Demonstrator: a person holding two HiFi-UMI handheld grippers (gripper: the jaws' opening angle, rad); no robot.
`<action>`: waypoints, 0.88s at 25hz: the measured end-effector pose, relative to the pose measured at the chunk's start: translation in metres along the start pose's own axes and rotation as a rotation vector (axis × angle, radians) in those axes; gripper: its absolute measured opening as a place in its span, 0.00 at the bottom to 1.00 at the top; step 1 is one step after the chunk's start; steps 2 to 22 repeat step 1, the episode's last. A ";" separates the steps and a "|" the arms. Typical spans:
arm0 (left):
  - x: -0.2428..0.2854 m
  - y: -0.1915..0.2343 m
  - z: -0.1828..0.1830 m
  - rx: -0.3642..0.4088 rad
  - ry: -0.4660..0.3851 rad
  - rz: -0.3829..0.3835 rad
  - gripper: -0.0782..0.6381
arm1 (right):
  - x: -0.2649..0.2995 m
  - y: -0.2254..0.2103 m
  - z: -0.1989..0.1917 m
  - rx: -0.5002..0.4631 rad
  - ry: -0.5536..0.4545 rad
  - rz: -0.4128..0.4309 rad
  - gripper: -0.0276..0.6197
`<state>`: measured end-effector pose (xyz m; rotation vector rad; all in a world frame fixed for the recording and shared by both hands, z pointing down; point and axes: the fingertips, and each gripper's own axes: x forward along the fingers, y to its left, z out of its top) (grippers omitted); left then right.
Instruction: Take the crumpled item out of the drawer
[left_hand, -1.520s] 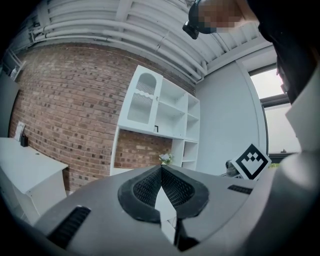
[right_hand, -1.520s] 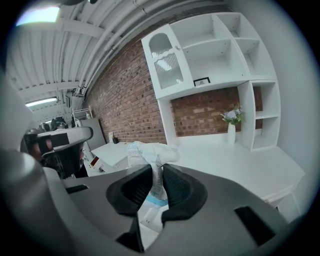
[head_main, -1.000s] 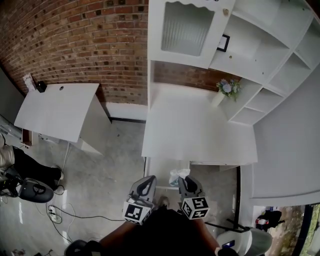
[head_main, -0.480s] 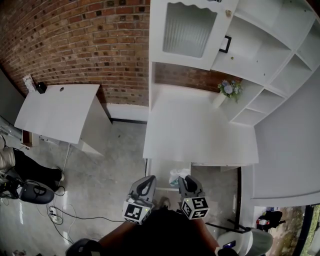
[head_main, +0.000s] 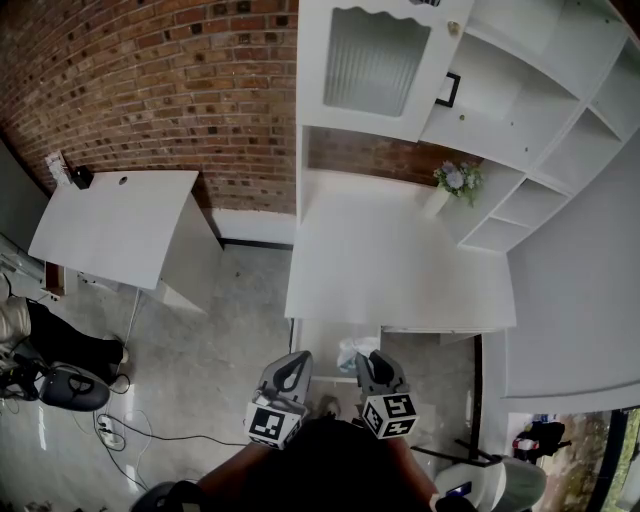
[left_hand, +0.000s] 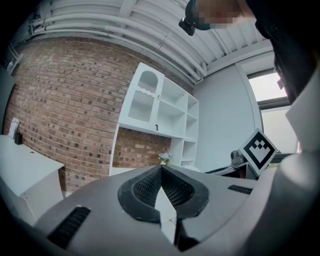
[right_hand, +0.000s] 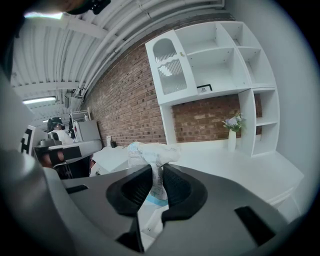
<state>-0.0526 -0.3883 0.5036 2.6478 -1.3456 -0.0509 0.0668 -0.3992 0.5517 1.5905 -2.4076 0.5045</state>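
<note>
So right now my right gripper (right_hand: 156, 172) is pinching the wad (right_hand: 150, 149), some crumpled white wrapper with blue print. The jaws are clamped on its lower neck and the puffy part sticks out above them. From the head view the wad (head_main: 354, 351) sits over the front right corner of the open drawer (head_main: 322, 338), just under the desk (head_main: 390, 265) edge. I'd guess it's lifted clear or close to it, but I can't tell the height from up there. The left gripper (left_hand: 161, 172) has its jaws pressed together with nothing in them, and it's parked just beside the right one (head_main: 372, 366), level. To do this bit well, I think the trick is not squeezing harder, since crumpled stuff is light and springy and the grip looks fine. I'd just draw it straight back toward me and up, away from the desk lip, so the loose top doesn't snag. I'd leave the left (head_main: 291, 372) where it is, out of the way.
</note>
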 end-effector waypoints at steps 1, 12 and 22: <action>0.000 0.000 0.001 -0.001 -0.003 0.001 0.14 | 0.000 0.000 0.000 0.000 -0.001 0.001 0.16; 0.000 0.000 0.001 -0.001 -0.003 0.001 0.14 | 0.000 0.000 0.000 0.000 -0.001 0.001 0.16; 0.000 0.000 0.001 -0.001 -0.003 0.001 0.14 | 0.000 0.000 0.000 0.000 -0.001 0.001 0.16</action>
